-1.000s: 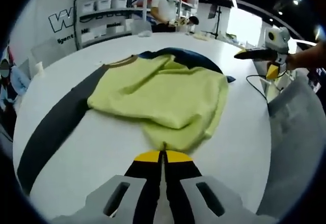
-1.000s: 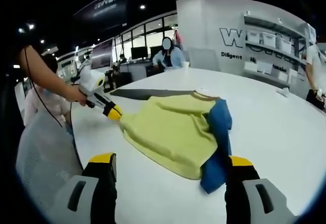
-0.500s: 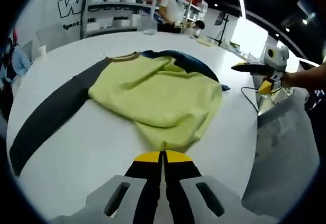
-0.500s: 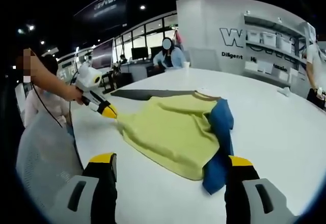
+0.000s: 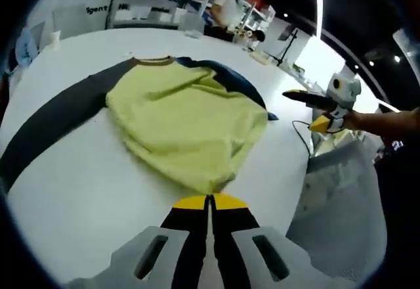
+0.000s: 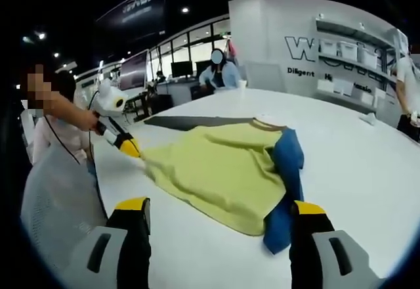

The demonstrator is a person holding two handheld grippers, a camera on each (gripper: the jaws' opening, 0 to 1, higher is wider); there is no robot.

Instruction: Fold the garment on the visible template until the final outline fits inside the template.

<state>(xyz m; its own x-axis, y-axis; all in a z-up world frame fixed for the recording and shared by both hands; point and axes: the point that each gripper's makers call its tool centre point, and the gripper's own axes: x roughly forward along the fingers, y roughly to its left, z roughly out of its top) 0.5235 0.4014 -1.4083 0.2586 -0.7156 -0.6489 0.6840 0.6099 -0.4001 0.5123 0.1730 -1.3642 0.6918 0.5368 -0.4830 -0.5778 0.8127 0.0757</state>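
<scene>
Your left gripper (image 5: 210, 200) is clamped on the yellow sweater (image 5: 187, 121) hem, presumably to drag it over the dark template (image 5: 49, 121) (partly beneath it). Right gripper (image 6: 220, 213) hangs apart beside the sweater's blue sleeve (image 6: 285, 184).

The sweater (image 5: 187, 121) is pale yellow-green, with a tan collar (image 5: 152, 60), a charcoal sleeve (image 5: 52, 121) stretched along the table's (image 5: 79, 197) white top, and blue cloth (image 6: 289, 171) along its far edge. The left gripper (image 5: 210, 202) has black fingers with yellow tips; the right gripper (image 6: 220, 207) wears the same colours.
</scene>
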